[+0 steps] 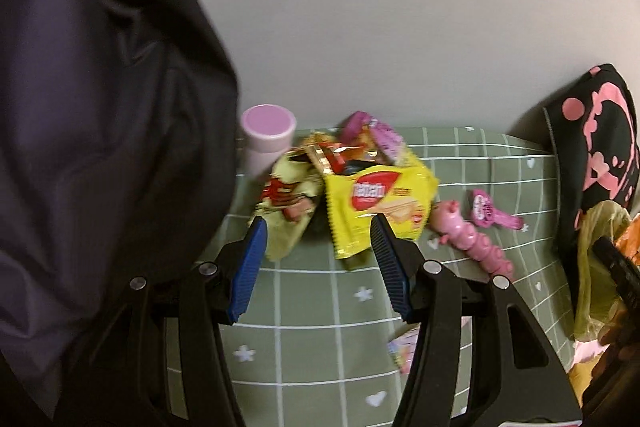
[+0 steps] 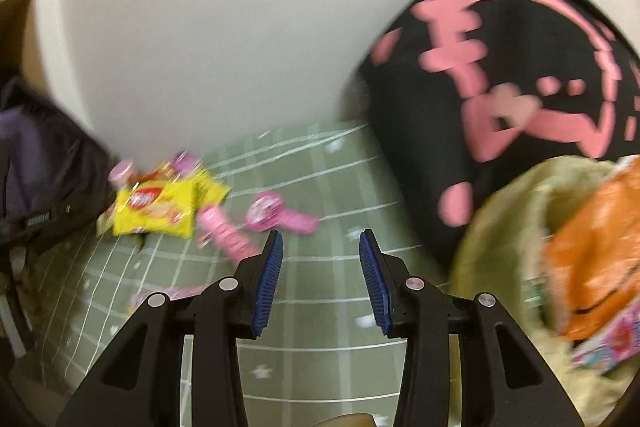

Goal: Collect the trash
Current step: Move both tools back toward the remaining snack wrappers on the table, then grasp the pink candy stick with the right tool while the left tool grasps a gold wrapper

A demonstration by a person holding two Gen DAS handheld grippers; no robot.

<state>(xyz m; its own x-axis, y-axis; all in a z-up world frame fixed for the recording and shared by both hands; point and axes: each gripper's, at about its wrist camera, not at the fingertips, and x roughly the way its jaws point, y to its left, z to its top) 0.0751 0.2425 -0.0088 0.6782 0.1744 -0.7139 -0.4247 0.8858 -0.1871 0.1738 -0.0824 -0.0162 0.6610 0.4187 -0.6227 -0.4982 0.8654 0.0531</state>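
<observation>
Left gripper (image 1: 318,223) spread before the yellow wrapper (image 1: 376,207); dark jacket (image 1: 100,107) fills frame left. Right gripper (image 2: 321,239) spread, beside black cushion (image 2: 500,75).

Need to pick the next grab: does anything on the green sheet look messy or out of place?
Yes. A heap of snack wrappers lies by the wall, with the yellow wafer wrapper torn open and crumpled on top, beside a pink-capped bottle. Pink toys lie scattered to its right. Both grippers, left and right, are open and empty.
</observation>
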